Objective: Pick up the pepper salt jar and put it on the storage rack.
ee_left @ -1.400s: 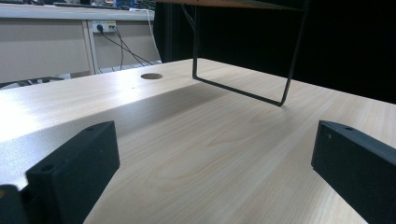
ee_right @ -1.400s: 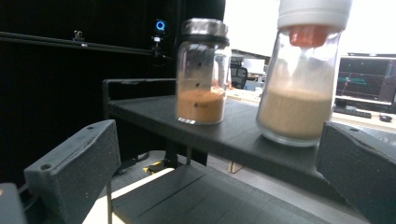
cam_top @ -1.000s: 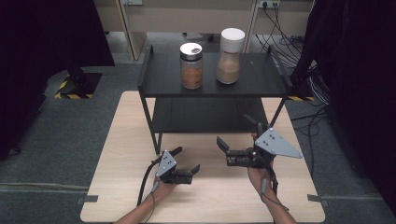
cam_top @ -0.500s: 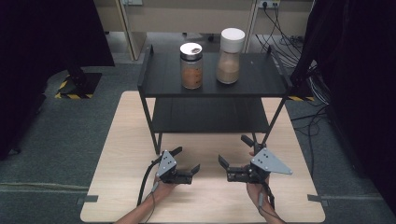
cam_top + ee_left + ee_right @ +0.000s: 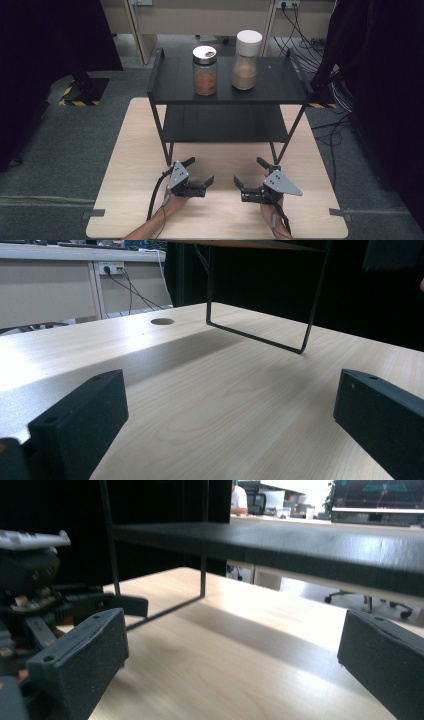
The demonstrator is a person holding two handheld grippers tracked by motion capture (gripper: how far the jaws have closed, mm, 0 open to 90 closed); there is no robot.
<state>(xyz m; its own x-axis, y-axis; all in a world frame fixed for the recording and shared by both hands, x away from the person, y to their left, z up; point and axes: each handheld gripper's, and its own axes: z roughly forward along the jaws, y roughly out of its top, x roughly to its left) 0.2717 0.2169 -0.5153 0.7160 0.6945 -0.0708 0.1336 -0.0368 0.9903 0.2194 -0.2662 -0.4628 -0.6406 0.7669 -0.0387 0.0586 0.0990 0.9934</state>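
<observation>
From above I look forward and down on the table (image 5: 135, 165). My left claw's camera sits low, close to the tabletop, facing the shelf (image 5: 260, 335) frame ahead; my right's likewise. Both share that shelf.

- A light wooden table (image 5: 130, 165) stands on a grey carpet floor (image 5: 65, 150).
- A black shelf rack (image 5: 280, 82) with two levels stands on the far half of the table.
- Two jars are on its top level: one with a metal lid (image 5: 205, 71), one with a white lid (image 5: 246, 60), close together.
</observation>
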